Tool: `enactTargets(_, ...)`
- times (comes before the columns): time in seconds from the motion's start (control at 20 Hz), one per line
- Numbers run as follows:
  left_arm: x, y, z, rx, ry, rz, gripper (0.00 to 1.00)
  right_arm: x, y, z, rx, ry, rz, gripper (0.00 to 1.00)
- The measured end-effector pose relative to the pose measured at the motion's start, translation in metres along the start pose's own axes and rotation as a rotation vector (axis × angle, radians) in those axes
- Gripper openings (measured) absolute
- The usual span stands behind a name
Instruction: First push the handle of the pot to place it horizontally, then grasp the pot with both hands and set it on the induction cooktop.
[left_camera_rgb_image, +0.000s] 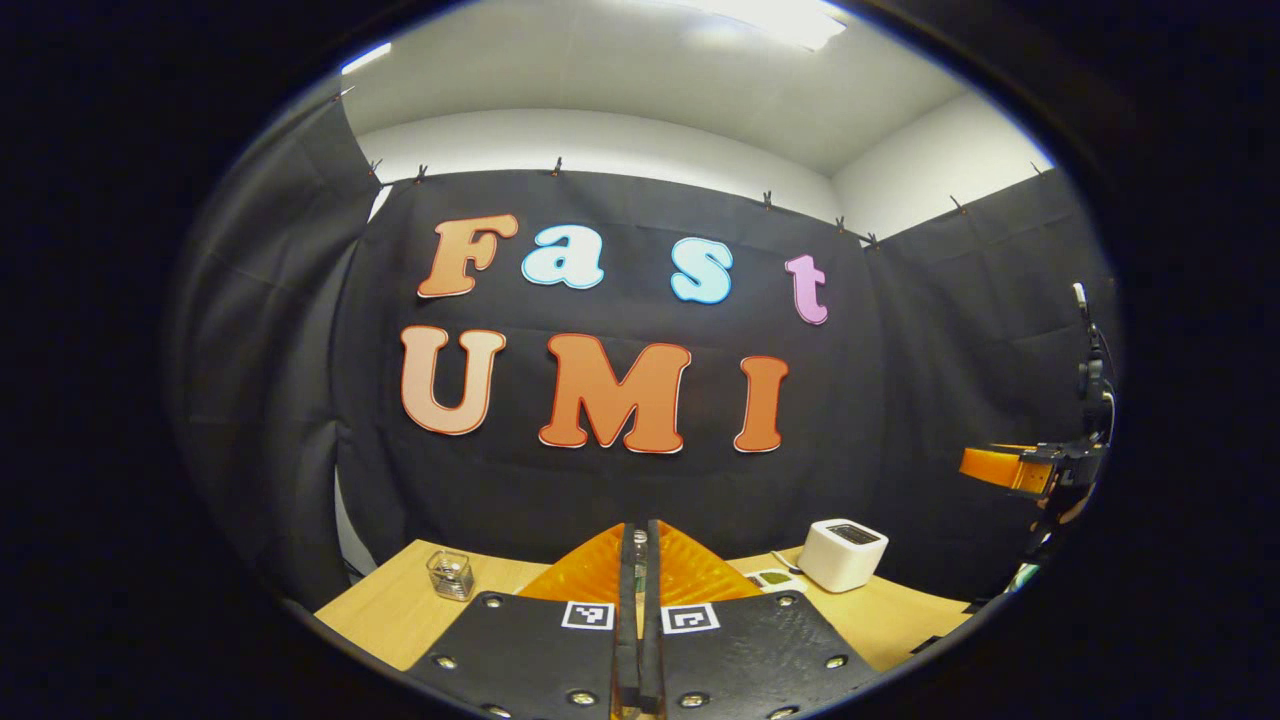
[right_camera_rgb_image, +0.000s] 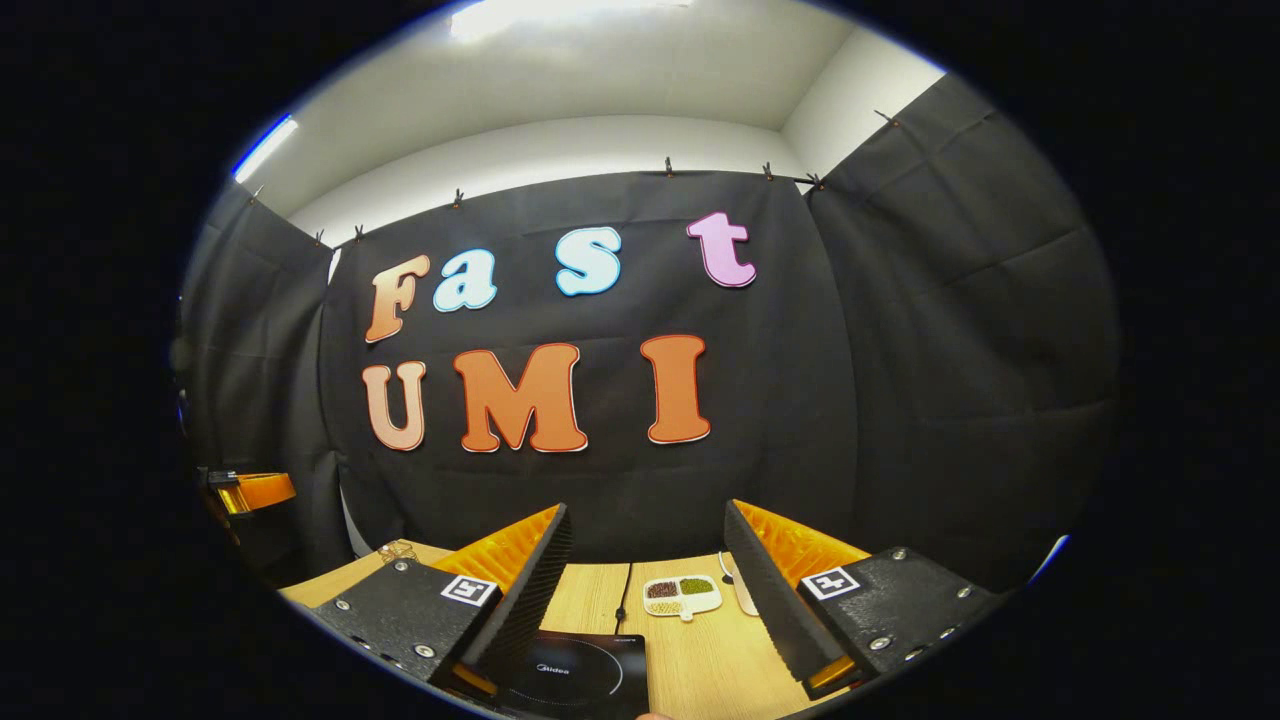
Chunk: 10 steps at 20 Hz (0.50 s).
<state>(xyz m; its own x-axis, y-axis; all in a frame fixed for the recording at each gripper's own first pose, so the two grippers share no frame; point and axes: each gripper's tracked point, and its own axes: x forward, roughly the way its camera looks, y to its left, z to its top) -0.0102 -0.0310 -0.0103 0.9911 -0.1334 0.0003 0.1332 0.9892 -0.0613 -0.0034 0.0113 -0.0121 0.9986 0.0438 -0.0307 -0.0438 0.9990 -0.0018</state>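
**Both grippers raised above the table, pot out of sight**

Overhead, a bright ceiling light glares on a white ceiling, and black cloth clipped along its top edge walls the booth on three sides. A light wooden table (left_camera_rgb_image: 400, 610) spans the lower part of both views.

Seen from the left gripper view, a small clear glass jar (left_camera_rgb_image: 450, 574) stands near the table's far left corner and a white toaster (left_camera_rgb_image: 842, 554) sits at the far right, with a small compartmented dish just beside it. The left gripper (left_camera_rgb_image: 639, 560) has its fingers pressed together, with only a thin slit between them and nothing gripped. The other gripper's body appears at the right edge, well apart from the table things.

From the right gripper view, the black induction cooktop (right_camera_rgb_image: 585, 675) lies on the table at the near edge, below and between the fingers. Farther back lies the compartmented dish (right_camera_rgb_image: 682, 595) holding dark and green contents, with a pale spoon just beside it. The right gripper (right_camera_rgb_image: 648, 560) has its fingers spread wide, holding and touching nothing.

Where the pot is I cannot tell.
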Motion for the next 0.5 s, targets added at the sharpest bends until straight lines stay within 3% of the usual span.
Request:
enactTargets(0.45, -0.024, 0.003, -0.017, 0.027, 0.026, -0.012, 0.03, -0.001, 0.001, -0.001, 0.01, -0.007, -0.005, 0.95)
enactTargets(0.5, -0.027, 0.005, -0.019, 0.029, 0.03, -0.011, 0.02, -0.001, 0.001, -0.002, 0.009, -0.005, -0.004, 1.0)
